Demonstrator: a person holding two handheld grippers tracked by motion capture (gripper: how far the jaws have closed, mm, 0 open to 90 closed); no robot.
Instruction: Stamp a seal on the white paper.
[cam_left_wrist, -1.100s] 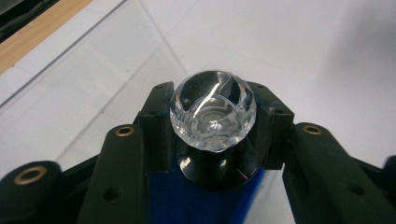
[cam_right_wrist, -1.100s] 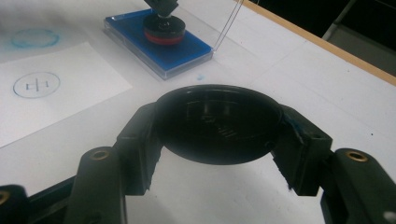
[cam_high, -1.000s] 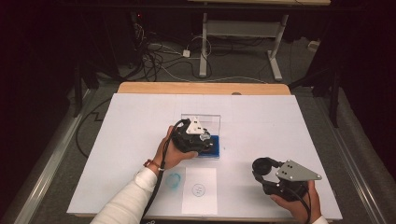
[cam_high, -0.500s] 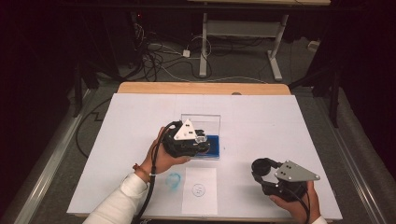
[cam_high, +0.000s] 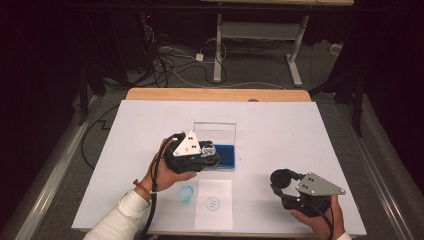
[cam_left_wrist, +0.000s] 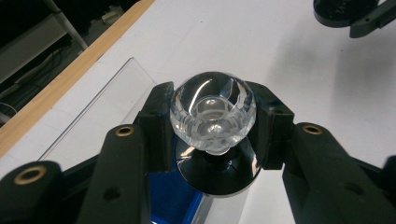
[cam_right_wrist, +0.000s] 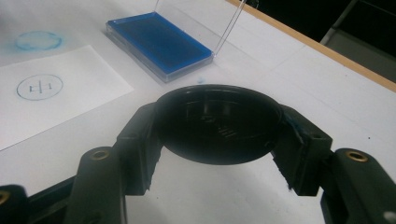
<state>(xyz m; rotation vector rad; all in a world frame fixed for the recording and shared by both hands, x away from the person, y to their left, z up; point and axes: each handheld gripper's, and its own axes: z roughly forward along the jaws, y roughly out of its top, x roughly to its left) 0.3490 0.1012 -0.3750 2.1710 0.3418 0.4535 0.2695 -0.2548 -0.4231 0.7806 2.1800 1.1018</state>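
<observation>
My left gripper (cam_high: 209, 152) is shut on a stamp (cam_high: 208, 149) with a clear round knob (cam_left_wrist: 212, 112) and a black disc base. It hangs over the left edge of the blue ink pad (cam_high: 226, 155), whose clear lid (cam_high: 215, 131) stands open behind it. My right gripper (cam_high: 281, 179) rests low at the table's front right, shut on a round black cap (cam_right_wrist: 217, 123). A white paper slip (cam_high: 214, 202) with a blue circle mark printed on it lies near the front edge, between the two hands.
A smudged blue ring (cam_high: 185, 193) marks the white table cover (cam_high: 280, 125) just left of the slip. The wooden table edge (cam_high: 215, 94) runs along the far side. Cables and a desk frame lie on the floor beyond.
My left hand has carried the stamp leftward and a little upward, from over the ink pad's middle to its left edge. The right hand has kept still.
</observation>
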